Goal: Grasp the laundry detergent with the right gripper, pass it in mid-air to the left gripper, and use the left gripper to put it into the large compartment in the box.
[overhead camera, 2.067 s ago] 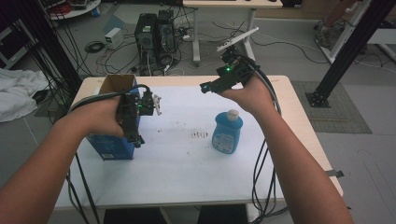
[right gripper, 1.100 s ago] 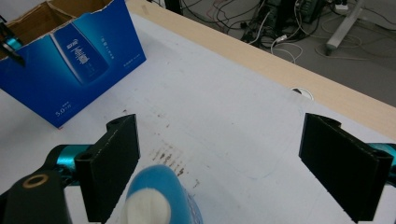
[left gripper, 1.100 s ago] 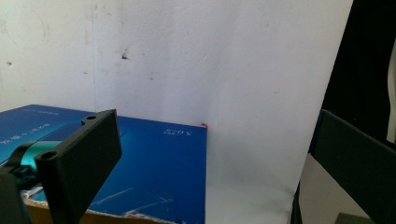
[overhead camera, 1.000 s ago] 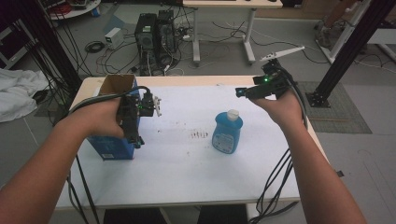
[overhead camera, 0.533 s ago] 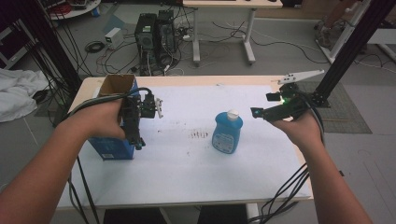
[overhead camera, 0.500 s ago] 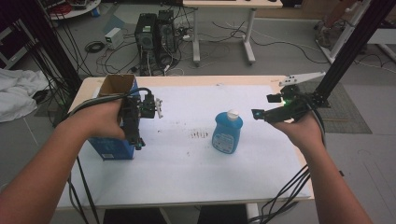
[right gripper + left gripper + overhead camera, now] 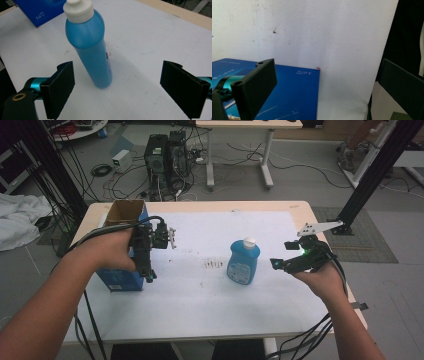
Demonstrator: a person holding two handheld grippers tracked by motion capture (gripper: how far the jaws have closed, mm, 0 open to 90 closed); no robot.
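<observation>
- The counter (image 7: 300, 215) has a pale wooden edge, and a white sheet (image 7: 210, 285) covers most of its top; a patch of small brown specks (image 7: 214, 264) marks the sheet near the middle of the high view.
- Around it is a workshop floor: a black computer tower (image 7: 164, 151) with tangled cables at the upper middle, a white desk frame (image 7: 239, 150) behind it, a white cloth heap (image 7: 17, 220) at the left edge, and a black slanted beam (image 7: 375, 170) at the upper right.
- A blue bottle (image 7: 243, 261) with a white cap stands upright right of centre on the sheet. In the right gripper view it rises at the upper left, ahead of the jaws and nearer the left one, not touched.
- The right hand-held gripper (image 7: 278, 263) sits right of the bottle in the high view, aimed at it, jaws spread wide with nothing between them.
- A blue carton (image 7: 120, 270) with an open brown top stands at the left of the sheet.
- The left hand-held gripper (image 7: 149, 275) is held against the carton's right side, pointing down; in the left gripper view its jaws stand wide apart, one over the carton's blue face, the other over the sheet's edge.
- Compared with two seconds ago, the right hand-held gripper has travelled from above the counter's far middle out to the right and down to bottle height; the left one, the carton and the bottle keep their places.
</observation>
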